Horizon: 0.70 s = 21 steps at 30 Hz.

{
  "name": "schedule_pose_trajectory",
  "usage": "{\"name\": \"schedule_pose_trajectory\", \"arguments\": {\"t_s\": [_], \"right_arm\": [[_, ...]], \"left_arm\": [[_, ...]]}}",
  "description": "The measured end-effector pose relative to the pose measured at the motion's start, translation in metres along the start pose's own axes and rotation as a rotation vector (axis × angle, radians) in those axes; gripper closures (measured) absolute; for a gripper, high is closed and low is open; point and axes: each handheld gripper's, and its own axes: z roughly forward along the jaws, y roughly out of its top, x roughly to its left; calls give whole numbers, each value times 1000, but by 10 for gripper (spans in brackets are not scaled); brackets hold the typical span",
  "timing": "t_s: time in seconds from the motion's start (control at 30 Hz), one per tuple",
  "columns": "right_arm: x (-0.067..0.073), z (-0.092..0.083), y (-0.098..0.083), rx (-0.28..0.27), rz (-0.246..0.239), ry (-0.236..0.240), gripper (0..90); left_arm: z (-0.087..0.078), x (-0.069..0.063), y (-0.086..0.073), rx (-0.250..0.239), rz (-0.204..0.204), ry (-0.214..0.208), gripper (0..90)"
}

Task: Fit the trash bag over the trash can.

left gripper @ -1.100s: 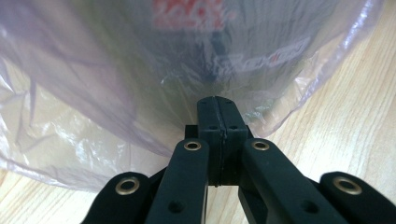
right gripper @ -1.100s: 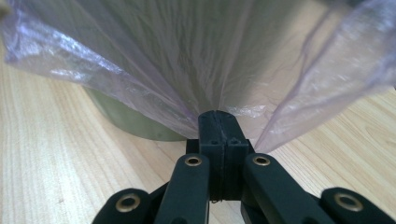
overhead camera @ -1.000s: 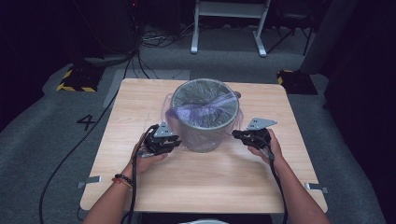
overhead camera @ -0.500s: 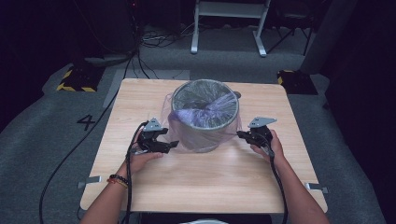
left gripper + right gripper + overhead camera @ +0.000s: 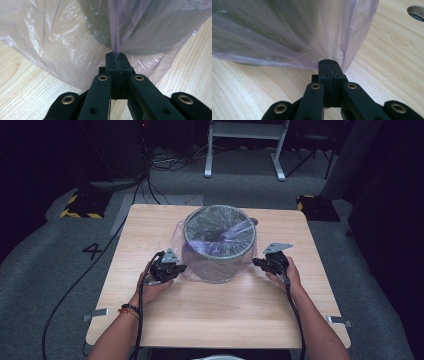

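I find the bin (image 5: pixel 220 245), a round mesh container, standing upright near the middle of the desk (image 5: pixel 210 310), slightly toward the far edge. A thin, translucent purple bag (image 5: pixel 192 255) lines it, folded over the rim and draped down the outer wall, with loose film spreading onto the desk at the left side. In the left gripper view the bag (image 5: pixel 62 37) hangs in wrinkled folds, and a pleat of it runs straight down into the tip of my left gripper (image 5: pixel 116 55). The jaws have just been closing and now stand fully together, pinching that pleat of film between them. In the high view this left gripper (image 5: pixel 176 268) sits just beside the bin's left wall, low over the desk. My right gripper (image 5: pixel 329 62) is likewise clamped shut, with the stretched film of the bag (image 5: pixel 299 32) gathered to a point at its tip; whether the film is truly caught between the pads there I judge likely from the tension lines converging on the tip. In the high view the right gripper (image 5: pixel 260 263) lies just beside the bin's right wall. A round hole (image 5: pixel 417 12) in the desk surface shows beyond the bag in the right gripper view. Cables trail across the grey floor (image 5: pixel 60 250).
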Motion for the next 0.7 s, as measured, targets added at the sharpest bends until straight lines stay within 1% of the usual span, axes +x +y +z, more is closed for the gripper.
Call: {"name": "schedule_pose_trajectory", "arguments": {"t_s": [0.03, 0.07, 0.1, 0.13, 0.17, 0.2, 0.23, 0.27, 0.3, 0.33, 0.4, 0.43, 0.47, 0.53, 0.6, 0.63, 0.67, 0.7], "right_arm": [[-1, 0, 0, 0, 2, -3, 900], [-2, 0, 0, -2, 6, -2, 900], [-3, 0, -1, -4, 12, -3, 900], [-3, 0, -1, -6, 15, -6, 900], [-4, -1, -2, -11, 20, -4, 899], [-4, -2, -3, -23, 22, 1, 877], [-5, -4, -3, -30, 26, -3, 845], [-5, -6, -4, -39, 33, -3, 810], [-6, -10, -5, -60, 34, 10, 760], [-6, -15, -6, -83, 38, 30, 685], [-7, -21, -7, -89, 34, 45, 560], [-7, -25, -7, -96, 30, 56, 512], [-6, -31, -8, -111, 26, 63, 467], [-5, -38, -8, -128, 25, 60, 357], [-4, -46, -7, -149, 14, 59, 325], [-2, -50, -6, -162, 7, 63, 291], [-1, -52, -6, -169, 8, 68, 279], [0, -55, -5, -179, 9, 73, 267]], "left_arm": [[0, 1, 0, 0, -4, 8, 879], [0, 1, 0, 1, -15, 39, 811], [-1, 1, 0, -3, -32, 53, 675], [-2, 3, -1, -10, -47, 57, 583], [-5, 3, -2, -27, -64, 45, 518], [-8, 3, -3, -44, -75, 42, 471], [-11, 3, -3, -55, -80, 41, 390], [-14, 3, -4, -55, -78, 37, 312], [-18, 2, -5, -45, -74, 23, 251], [-21, 0, -5, -46, -71, 18, 214], [-28, -4, -9, -51, -53, -2, 165], [-32, -6, -11, -47, -42, -12, 157], [-34, -8, -13, -45, -37, -11, 158], [-40, -13, -18, -45, -15, -14, 157], [-44, -19, -24, -27, 9, -17, 156], [-44, -21, -25, -22, 21, -1, 156], [-45, -25, -28, -7, 35, 16, 156], [-45, -26, -29, 3, 33, 19, 156]]}}
